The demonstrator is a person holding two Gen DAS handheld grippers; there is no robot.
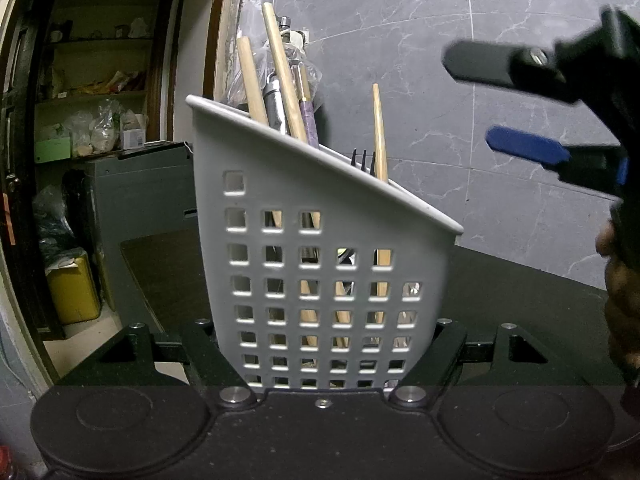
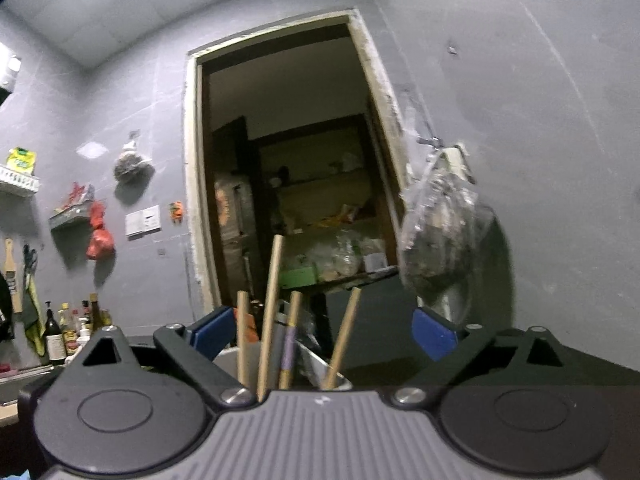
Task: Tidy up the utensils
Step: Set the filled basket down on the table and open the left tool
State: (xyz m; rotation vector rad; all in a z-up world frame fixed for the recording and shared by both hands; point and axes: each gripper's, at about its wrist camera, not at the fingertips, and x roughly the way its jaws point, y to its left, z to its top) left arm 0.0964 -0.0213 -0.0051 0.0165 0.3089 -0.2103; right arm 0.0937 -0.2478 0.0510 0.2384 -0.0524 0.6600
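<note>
Left tongs point(image 1: 328, 360): clamped on caddy point(image 1: 320, 240), aimed slightly down | right tongs point(image 2: 324, 336): wide, empty, roughly level above utensils point(image 2: 272, 312)

Left wrist view: mounted low behind the left tool point(image 1: 326, 360), looking forward and slightly downward. Very near the white perforated utensil holder point(image 1: 320, 248), which fills mid-frame; dark worktop point(image 1: 520, 280) beneath, grey marble-tiled wall point(image 1: 440, 40) behind, open doorway point(image 1: 108, 120) with pantry shelves at frame left. The right tool point(image 1: 516, 108) enters at upper right.

Right wrist view: mounted behind the right tool point(image 2: 324, 334), tilted slightly upward, facing the same doorway point(image 2: 288, 180) at frame centre, farther off. Wooden handles point(image 2: 272, 304) rise close at lower centre.

Shared: doorway, pantry shelves, grey wall, hanging plastic bag point(image 2: 440, 232), the wooden handles.
</note>
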